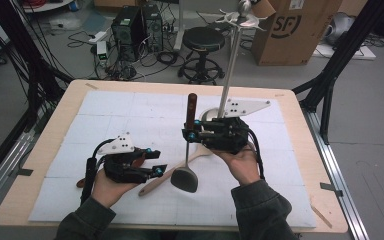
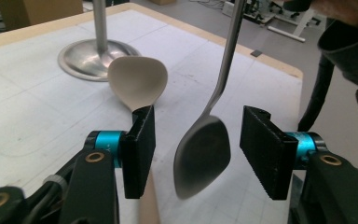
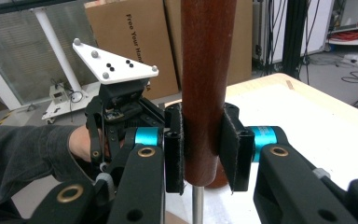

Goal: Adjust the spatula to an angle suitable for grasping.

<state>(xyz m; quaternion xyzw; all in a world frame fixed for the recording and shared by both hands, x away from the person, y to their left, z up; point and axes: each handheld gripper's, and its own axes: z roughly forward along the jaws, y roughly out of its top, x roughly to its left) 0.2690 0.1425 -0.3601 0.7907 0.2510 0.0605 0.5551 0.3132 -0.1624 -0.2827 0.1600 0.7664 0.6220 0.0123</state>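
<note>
Spatula handle (image 3: 205,84) between right jaws

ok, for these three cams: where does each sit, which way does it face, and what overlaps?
High view: above the person's side, facing forward and down on the table; forearms, both hands.
Left gripper view: on the left gripper, facing the spatula, wooden spoon, stand base.
Right gripper view: on the right gripper, clamping the spatula handle; a sleeve.
Shared: the spatula.
</note>
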